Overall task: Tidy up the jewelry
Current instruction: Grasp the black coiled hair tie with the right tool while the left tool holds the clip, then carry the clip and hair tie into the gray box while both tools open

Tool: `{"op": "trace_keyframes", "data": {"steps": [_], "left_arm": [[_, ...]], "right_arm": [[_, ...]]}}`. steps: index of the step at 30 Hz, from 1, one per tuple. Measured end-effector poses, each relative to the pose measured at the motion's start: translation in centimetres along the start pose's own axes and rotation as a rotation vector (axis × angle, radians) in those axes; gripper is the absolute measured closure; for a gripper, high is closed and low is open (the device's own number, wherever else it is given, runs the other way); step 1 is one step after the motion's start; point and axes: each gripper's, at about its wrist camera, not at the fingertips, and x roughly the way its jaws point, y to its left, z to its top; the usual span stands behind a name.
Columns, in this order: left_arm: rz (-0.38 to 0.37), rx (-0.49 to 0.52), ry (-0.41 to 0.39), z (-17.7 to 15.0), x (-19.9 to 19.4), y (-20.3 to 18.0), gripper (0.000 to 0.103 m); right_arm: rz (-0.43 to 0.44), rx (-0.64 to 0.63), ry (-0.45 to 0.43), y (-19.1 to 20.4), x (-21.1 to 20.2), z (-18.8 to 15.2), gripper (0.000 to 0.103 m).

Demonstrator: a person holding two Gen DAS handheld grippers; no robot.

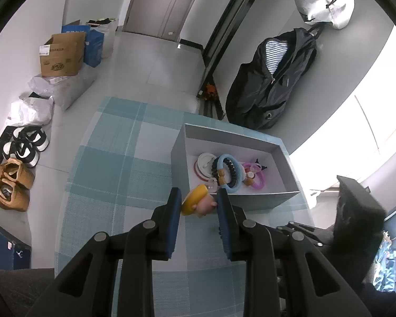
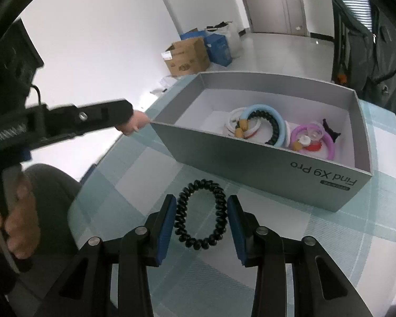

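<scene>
Black coil bracelet (image 2: 201,214) pinched between the 2 pads of the right gripper (image 2: 201,219), low centre, over the checked cloth (image 2: 145,185). Left gripper (image 1: 199,206) clamped on a yellow-and-pink trinket (image 1: 198,203) beside the grey box (image 2: 264,169). Inside: pale blue ring (image 2: 276,121), pink ring (image 2: 310,138), white ring (image 2: 231,124).

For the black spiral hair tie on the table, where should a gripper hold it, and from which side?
Grip the black spiral hair tie across its two long sides, coming from the near edge of the table, angled down. It lies flat as an oval lengthwise between the fingers of the right gripper, whose pads meet both sides, with the grey box beyond it.
</scene>
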Motion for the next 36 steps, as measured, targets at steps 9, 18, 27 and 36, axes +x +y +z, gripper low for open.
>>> {"op": "trace_keyframes", "data": {"steps": [9, 18, 27, 36], "left_arm": [[0.027, -0.009, -0.008, 0.0, 0.3, 0.0, 0.081], [0.021, -0.037, -0.029, 0.2, 0.0, 0.5, 0.081], [0.027, -0.046, -0.046, 0.3, -0.6, 0.8, 0.081], [0.016, -0.031, -0.056, 0.6, -0.7, 0.2, 0.081]], "right_arm": [[0.067, 0.021, -0.059, -0.4, -2.3, 0.9, 0.09], [0.088, -0.034, 0.038, 1.1, -0.2, 0.8, 0.086], [-0.114, -0.311, 0.127, 6.0, 3.3, -1.1, 0.088], [-0.075, -0.262, 0.095, 5.1, 1.7, -1.3, 0.095]]}}
